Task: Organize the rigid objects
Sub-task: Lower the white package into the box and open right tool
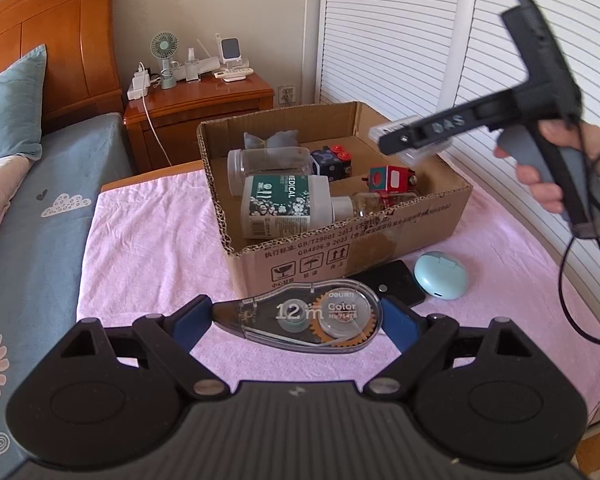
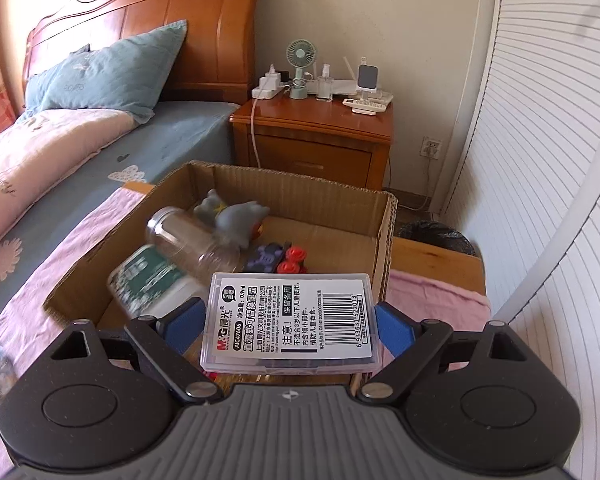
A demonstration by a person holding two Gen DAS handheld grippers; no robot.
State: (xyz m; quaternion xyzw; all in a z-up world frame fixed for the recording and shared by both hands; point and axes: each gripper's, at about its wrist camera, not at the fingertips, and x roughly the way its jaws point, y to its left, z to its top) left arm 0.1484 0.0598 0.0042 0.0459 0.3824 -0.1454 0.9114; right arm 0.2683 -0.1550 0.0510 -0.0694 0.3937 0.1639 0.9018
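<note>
My left gripper (image 1: 296,320) is shut on a clear correction tape dispenser (image 1: 304,318), held a little above the pink cloth in front of the cardboard box (image 1: 340,248). My right gripper (image 2: 287,322) is shut on a clear plastic case with a barcode label (image 2: 290,322), held over the box's near right corner (image 2: 384,240). In the left wrist view that right gripper (image 1: 414,140) hangs above the box's right side with the clear case (image 1: 384,130) between its fingers, a hand on its handle. Inside the box lie a white medical bottle (image 1: 276,204), a clear jar (image 1: 268,162), a grey toy (image 2: 230,218) and red and dark toy blocks (image 1: 392,180).
A black phone (image 1: 392,284) and a pale blue oval case (image 1: 442,276) lie on the pink cloth (image 1: 148,248) right of the box front. A bed (image 2: 100,152) runs along the left. A wooden nightstand (image 2: 316,136) stands behind, white louvred doors (image 1: 500,60) on the right.
</note>
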